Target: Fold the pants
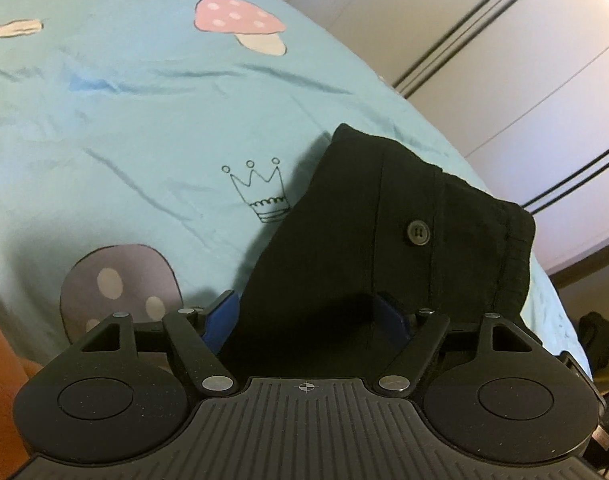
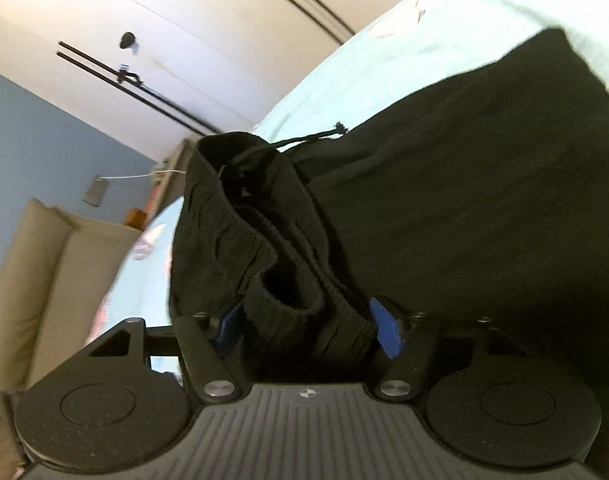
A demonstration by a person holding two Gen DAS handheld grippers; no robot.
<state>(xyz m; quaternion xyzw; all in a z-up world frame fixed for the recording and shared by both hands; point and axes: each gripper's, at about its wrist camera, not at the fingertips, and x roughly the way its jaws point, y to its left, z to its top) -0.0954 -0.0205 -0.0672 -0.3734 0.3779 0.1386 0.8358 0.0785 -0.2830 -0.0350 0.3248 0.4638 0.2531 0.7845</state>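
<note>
Black pants lie on a light blue bedsheet printed with mushrooms and a crown. In the left wrist view a part with a seam and a black button fills the space between the blue pads of my left gripper, which is shut on the fabric. In the right wrist view my right gripper is shut on the bunched waistband, whose drawstring trails onto the sheet. The rest of the pants spread to the right.
White wardrobe doors with dark strips stand beyond the bed's far edge. In the right wrist view a beige cushion and a blue wall are at the left, past the bed edge.
</note>
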